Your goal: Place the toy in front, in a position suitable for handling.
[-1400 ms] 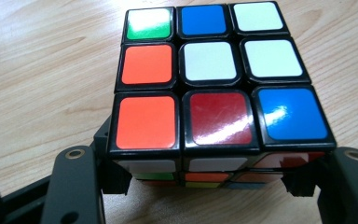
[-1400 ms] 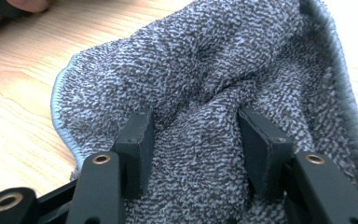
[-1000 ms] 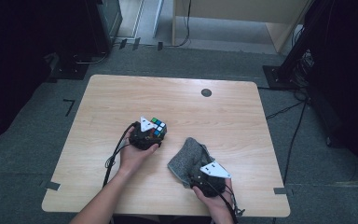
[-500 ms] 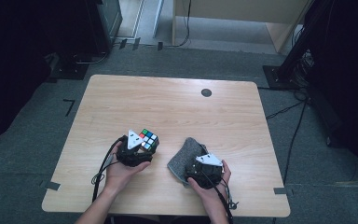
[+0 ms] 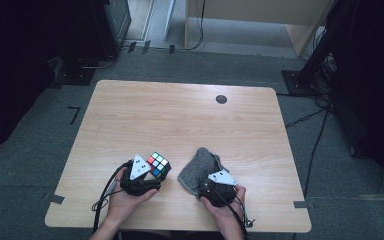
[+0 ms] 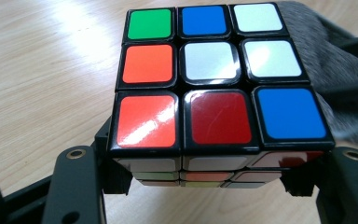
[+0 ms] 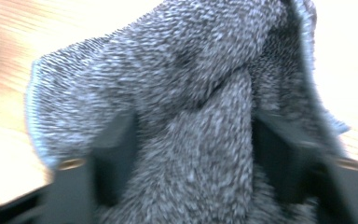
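A scrambled colour cube (image 5: 158, 165) is clamped between the jaws of my left gripper (image 5: 150, 172) near the table's front edge, left of centre. In the left gripper view the cube (image 6: 214, 88) fills the space between both black jaws, its top face showing green, blue, white, orange and red tiles. A grey knitted cloth (image 5: 201, 167) lies bunched just right of the cube. My right gripper (image 5: 211, 182) is shut on its near end; in the right gripper view the cloth (image 7: 186, 116) is pinched between the jaws and blurred.
The wooden table (image 5: 180, 120) has a small black round disc (image 5: 221, 99) at the back right. Cables (image 5: 102, 195) trail from both grippers over the front edge. Dark stands and equipment surround the table on the grey floor.
My left gripper has pulled the cube back toward the front edge and leftward. My right gripper with the cloth has shifted slightly too, and the cloth has bunched up.
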`<control>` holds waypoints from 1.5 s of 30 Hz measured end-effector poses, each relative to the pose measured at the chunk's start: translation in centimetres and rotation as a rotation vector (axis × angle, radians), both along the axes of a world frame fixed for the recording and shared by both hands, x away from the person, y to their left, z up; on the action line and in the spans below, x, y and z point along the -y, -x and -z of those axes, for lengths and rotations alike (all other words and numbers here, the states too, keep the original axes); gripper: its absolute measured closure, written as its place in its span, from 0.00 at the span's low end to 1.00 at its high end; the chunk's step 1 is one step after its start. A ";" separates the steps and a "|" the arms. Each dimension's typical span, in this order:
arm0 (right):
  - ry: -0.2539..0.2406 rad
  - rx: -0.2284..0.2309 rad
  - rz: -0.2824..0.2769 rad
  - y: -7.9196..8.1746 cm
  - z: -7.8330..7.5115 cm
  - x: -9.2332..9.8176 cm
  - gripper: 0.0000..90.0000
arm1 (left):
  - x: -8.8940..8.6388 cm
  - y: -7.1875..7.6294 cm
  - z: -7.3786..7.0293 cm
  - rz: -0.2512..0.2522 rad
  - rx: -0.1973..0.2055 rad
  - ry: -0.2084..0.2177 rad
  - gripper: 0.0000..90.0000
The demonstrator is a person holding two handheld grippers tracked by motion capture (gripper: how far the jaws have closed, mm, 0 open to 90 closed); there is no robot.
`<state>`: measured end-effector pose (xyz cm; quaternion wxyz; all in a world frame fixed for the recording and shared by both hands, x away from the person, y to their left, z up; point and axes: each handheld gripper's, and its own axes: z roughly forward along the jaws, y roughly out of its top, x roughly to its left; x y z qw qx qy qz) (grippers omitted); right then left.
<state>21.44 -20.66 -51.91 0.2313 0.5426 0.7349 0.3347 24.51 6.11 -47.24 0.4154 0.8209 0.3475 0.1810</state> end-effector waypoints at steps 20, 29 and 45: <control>-0.332 0.199 -0.333 3.8 -6.7 -1.6 0.88 | 2.9 2.7 0.8 0.200 0.042 -0.106 0.38; -0.382 0.125 -0.406 3.9 -7.1 -2.9 0.87 | 4.0 3.7 0.5 0.209 0.090 -0.140 0.38; -0.354 0.085 -0.407 4.1 -8.0 -3.8 0.86 | 5.3 5.1 0.4 0.272 0.180 -0.244 0.38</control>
